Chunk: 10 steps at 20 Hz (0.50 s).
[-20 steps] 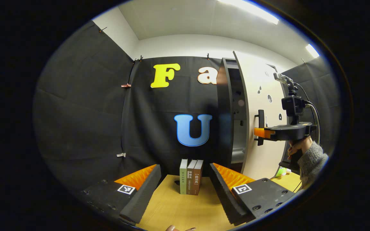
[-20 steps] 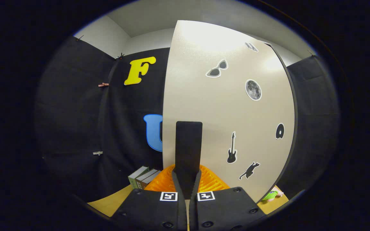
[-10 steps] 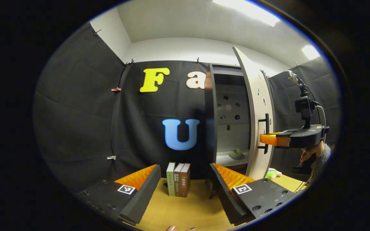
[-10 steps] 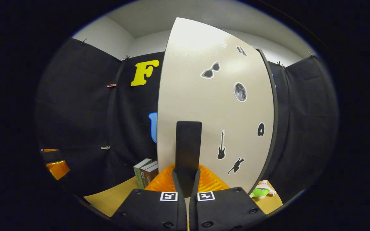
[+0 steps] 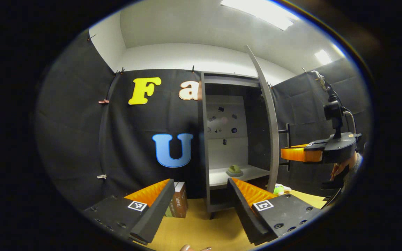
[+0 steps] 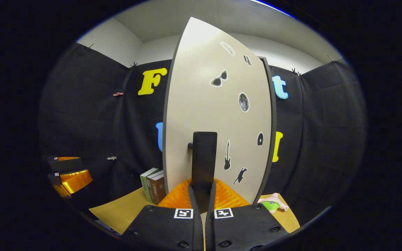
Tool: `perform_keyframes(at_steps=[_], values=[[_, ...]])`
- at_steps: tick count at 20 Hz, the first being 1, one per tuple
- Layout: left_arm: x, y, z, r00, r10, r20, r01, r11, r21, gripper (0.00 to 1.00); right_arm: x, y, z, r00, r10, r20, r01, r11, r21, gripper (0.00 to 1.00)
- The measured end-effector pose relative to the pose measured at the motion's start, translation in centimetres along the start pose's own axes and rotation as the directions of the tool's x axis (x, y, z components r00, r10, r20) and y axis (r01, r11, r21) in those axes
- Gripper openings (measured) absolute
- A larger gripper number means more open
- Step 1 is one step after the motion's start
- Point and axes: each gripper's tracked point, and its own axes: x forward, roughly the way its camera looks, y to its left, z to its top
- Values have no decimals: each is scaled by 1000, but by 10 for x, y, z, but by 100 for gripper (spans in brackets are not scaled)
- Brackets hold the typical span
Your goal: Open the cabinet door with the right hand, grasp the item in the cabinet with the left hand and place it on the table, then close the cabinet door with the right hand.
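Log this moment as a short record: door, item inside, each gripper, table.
door: cabinet door swung wide open
handle: door handle clamped by the right gripper
item: small greenish object on the cabinet shelf, untouched
left gripper: left gripper open, in front of the cabinet, holding nothing
table: books standing upright; green toy by the door

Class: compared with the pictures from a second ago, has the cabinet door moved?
Yes. The cabinet door has swung wider, away from the cabinet frame, pulled by the right tool.
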Motion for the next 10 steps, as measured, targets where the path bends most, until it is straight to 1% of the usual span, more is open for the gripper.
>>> perform_keyframes(at_steps=[3,4,6,7,8,10], values=[[5,-19,0,999,-48,3,48,999,-3,93,-8,-12,1,999,-36,3,36,999,6,7],[6,-26,0,998,-66,4,66,998,-2,95,-11,-17,1,999,-53,4,53,999,6,7],[8,-37,2,995,-96,6,96,995,6,93,-17,-27,3,995,-99,7,99,995,0,7],[10,-42,1,994,-113,5,113,994,7,95,-17,-32,3,992,-123,9,123,992,0,7],[11,-47,0,992,-126,3,126,992,7,95,-18,-39,5,988,-151,9,151,989,2,7],[15,-59,-2,988,-152,-4,152,988,3,95,-17,-50,5,983,-185,4,185,983,-4,7]])
